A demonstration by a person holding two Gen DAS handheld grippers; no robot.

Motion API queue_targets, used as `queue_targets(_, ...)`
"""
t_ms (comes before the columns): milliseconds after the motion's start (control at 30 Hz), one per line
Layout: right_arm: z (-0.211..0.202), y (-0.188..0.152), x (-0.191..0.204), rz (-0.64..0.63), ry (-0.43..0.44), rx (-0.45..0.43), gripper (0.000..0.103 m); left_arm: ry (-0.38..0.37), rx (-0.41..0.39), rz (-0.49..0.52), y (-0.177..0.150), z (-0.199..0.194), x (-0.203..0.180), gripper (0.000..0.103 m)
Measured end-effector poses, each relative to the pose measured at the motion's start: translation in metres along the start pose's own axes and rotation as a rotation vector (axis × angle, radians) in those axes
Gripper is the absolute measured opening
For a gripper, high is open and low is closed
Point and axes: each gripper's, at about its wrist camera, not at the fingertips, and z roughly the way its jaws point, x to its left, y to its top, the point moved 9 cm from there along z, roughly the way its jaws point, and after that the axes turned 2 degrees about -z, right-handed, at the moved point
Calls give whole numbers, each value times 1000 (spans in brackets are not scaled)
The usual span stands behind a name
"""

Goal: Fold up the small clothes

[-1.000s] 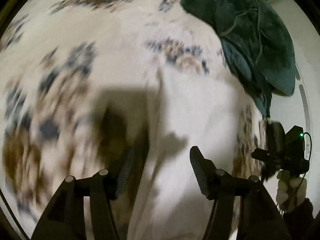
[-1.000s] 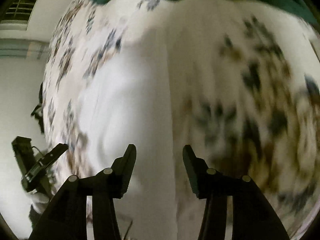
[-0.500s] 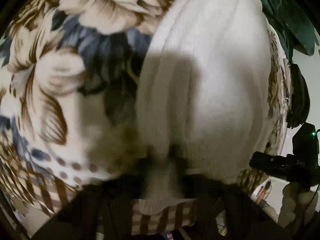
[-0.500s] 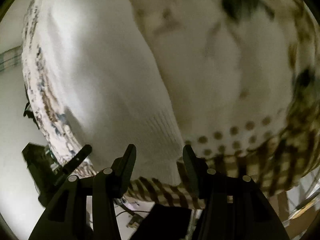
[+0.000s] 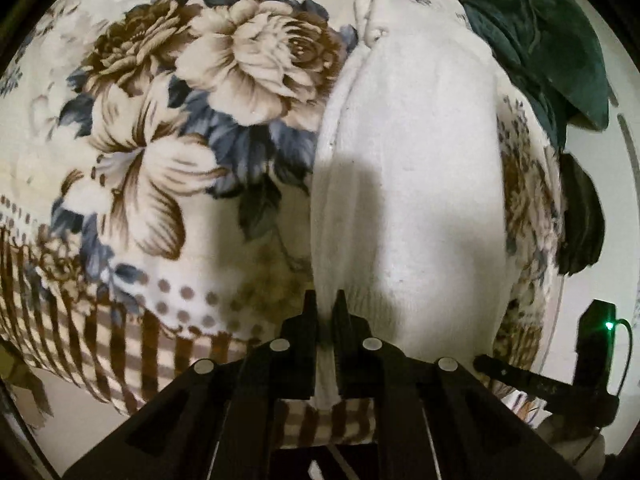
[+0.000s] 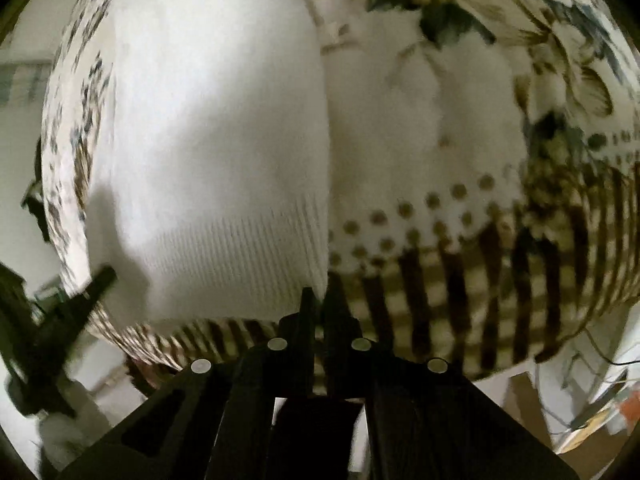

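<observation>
A white knit garment (image 5: 408,184) lies flat on a floral blanket (image 5: 168,128), its ribbed hem toward me. My left gripper (image 5: 324,312) is shut on the hem's left corner. In the right wrist view the same white garment (image 6: 216,152) fills the left half, and my right gripper (image 6: 318,304) is shut on the hem's right corner, at the blanket's near edge. The other gripper shows at the edge of each view: the right one in the left wrist view (image 5: 560,380) and the left one in the right wrist view (image 6: 60,308).
A dark green garment (image 5: 536,40) lies bunched at the far right of the blanket. The blanket's striped border (image 6: 480,292) hangs over the near edge. A dark object (image 5: 580,216) sits past the blanket's right edge. Clutter and cables (image 6: 592,400) lie on the floor lower right.
Both grippers came down to the near hem of the white garment and closed on its two corners; a second ago they were open above it.
</observation>
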Motion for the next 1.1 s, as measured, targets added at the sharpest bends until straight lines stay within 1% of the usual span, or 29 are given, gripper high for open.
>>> queue_targets(133, 4, -16, -8, -21, -7, 28, 3, 10, 19, -5, -11, 10, 3, 4)
queue_targets(267, 11, -21, 5, -56, -2, 42, 2, 22, 19, -25, -19, 8, 15, 4)
queue_targets(300, 13, -23, 3, -68, 0, 48, 3, 30, 21, -27, -19, 9, 19, 4)
queue_targets(400, 33, -27, 0, -96, -5, 74, 3, 55, 62, -40, -20, 28, 35, 3)
queue_targets(467, 51, -23, -10, -112, -17, 86, 3, 40, 85, -60, -18, 41, 40, 3)
queue_targets(533, 67, -17, -10, -95, 23, 112, 4, 10, 112, -48, -16, 45, 37, 4)
queue_targets(567, 72, -14, -11, -90, 45, 136, 7, -4, 116, -51, -16, 42, 35, 5)
queue_targets(600, 74, -11, -13, -67, 71, 161, 19, -27, 122, -63, -16, 38, 35, 7)
queue_targets(633, 75, -10, -15, -51, 102, 191, 32, -40, 134, -79, -18, 34, 36, 9)
queue_targets(667, 73, -10, -16, -45, 149, 221, 49, -47, 144, -97, -20, 31, 38, 16)
queue_targets(700, 68, -10, -17, -39, 194, 231, 57, -63, 145, -121, -22, 26, 41, 22)
queue_targets(733, 61, -8, -21, -34, 213, 219, 57, -76, 139, -147, -23, 22, 44, 28)
queue_targets(767, 52, -4, -26, -31, 214, 194, 58, -85, 134, -166, -25, 21, 46, 44)
queue_targets(800, 47, -1, -30, -27, 214, 179, 58, -93, 127, -187, -27, 20, 49, 55)
queue_targets(833, 43, 2, -35, -14, 212, 163, 59, -94, 122, -200, -28, 21, 49, 56)
queue_targets(900, 37, 11, -40, 30, 229, 129, 59, -105, 131, -209, -32, 29, 45, 56)
queue_targets(933, 38, 15, -39, 47, 247, 123, 59, -106, 129, -200, -32, 33, 42, 56)
queue_targets(967, 40, 19, -37, 59, 262, 112, 59, -88, 110, -171, -30, 37, 35, 53)
queue_targets(1000, 41, 24, -35, 62, 272, 102, 59, -78, 89, -152, -26, 41, 29, 38)
queue_targets(1033, 44, 27, -30, 62, 281, 94, 58, -59, 72, -129, -25, 44, 24, 17)
queue_targets(1067, 47, 28, -27, 60, 287, 93, 42, -39, 78, -115, -22, 47, 20, 2)
queue_targets(1100, 51, 28, -21, 56, 290, 91, 4, -38, 68, -99, -20, 47, 13, 2)
